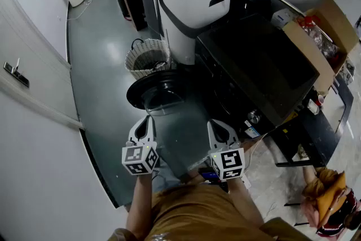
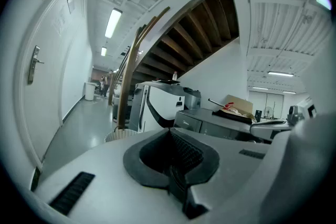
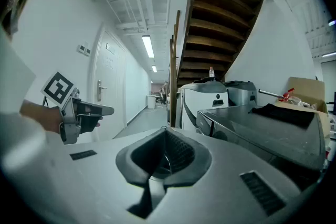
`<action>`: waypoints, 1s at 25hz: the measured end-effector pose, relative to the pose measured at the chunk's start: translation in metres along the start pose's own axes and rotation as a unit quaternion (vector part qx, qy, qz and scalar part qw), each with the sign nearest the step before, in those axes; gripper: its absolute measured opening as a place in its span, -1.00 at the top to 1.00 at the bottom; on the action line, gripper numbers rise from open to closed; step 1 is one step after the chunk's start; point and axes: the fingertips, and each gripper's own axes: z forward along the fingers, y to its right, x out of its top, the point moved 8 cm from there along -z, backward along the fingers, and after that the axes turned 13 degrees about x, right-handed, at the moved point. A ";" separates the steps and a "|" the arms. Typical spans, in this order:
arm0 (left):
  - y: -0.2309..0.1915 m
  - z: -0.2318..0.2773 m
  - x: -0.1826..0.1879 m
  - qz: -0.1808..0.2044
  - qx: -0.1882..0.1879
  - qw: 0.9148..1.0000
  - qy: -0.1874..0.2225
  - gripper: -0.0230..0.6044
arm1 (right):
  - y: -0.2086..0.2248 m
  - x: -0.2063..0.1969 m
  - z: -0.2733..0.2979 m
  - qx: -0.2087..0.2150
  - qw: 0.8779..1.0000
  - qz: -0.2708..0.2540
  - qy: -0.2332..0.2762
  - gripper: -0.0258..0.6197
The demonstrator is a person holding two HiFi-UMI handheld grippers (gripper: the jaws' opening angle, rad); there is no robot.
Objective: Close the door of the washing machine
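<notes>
The dark front-loading washing machine stands at the right. Its round door hangs open, swung out over the grey floor. My left gripper is shut and empty, just in front of the door's near rim. My right gripper is also shut on nothing, beside the machine's front and right of the door. In the left gripper view the closed gripper points toward the machine. In the right gripper view the gripper has the machine at its right and the left gripper at its left.
A pale woven basket sits on the floor behind the open door. A tall white and grey appliance stands past it. A cardboard box rests at the machine's right. A white wall with a door handle runs along the left.
</notes>
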 end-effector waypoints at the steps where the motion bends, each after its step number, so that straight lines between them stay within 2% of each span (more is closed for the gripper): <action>1: -0.001 -0.001 0.000 -0.001 0.001 1.000 0.000 0.85 | -0.001 0.000 0.000 0.001 1.000 0.000 0.000 0.88; 14: -0.007 -0.003 0.000 -0.002 0.007 1.000 -0.002 0.85 | -0.003 0.002 0.003 0.005 1.000 0.003 0.003 0.88; 25: -0.030 -0.002 -0.005 -0.009 0.035 0.999 -0.016 0.84 | -0.005 -0.001 0.016 0.019 0.999 0.033 0.018 0.88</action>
